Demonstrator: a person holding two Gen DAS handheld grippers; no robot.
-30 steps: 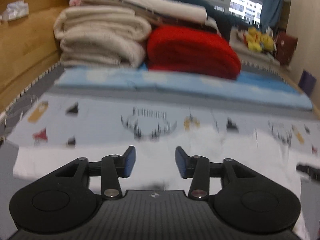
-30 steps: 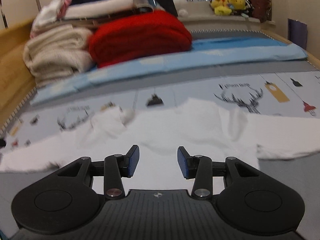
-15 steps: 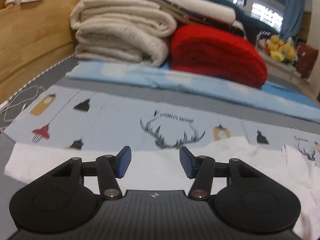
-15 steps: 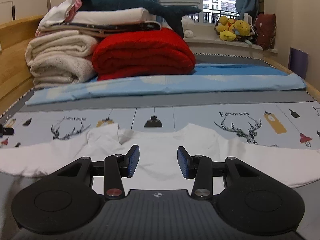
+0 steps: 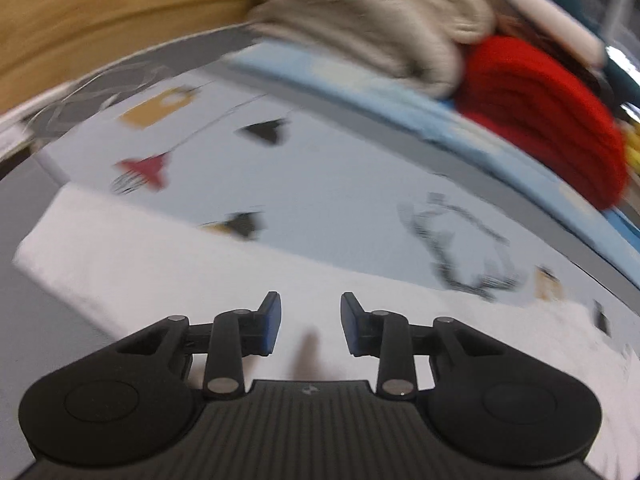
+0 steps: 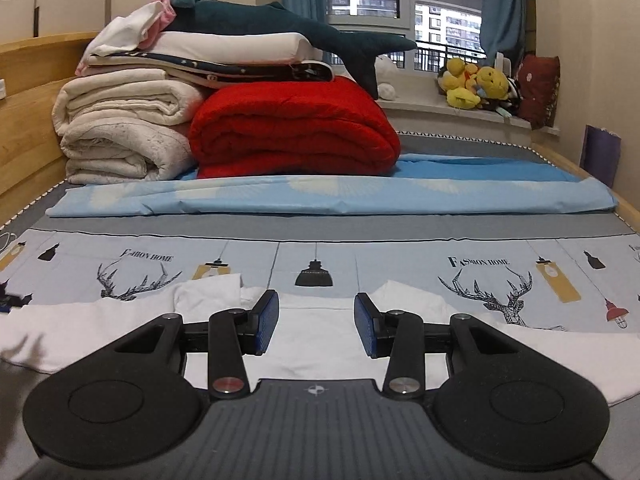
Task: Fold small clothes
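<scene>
White shirt [image 6: 316,332] lies spread flat on the bed, on a pale blue printed sheet [image 6: 360,256] with antlers and lamps, its sleeves stretched out to either side; the right claw [image 6: 316,322] points at the collar area, its blue pads apart with nothing pressed between them; the left claw [image 5: 308,324] sits over one sleeve [image 5: 132,256] near the cuff end, its jaws closing, with white cloth showing in the gap but the pads not yet touching it; that view is blurred; beyond the shirt a folded light blue sheet [image 6: 320,196] crosses the bed, and behind it rest a red blanket [image 6: 296,128] and a stack of cream blankets [image 6: 124,132] against the wooden bed frame [image 6: 24,120].
</scene>
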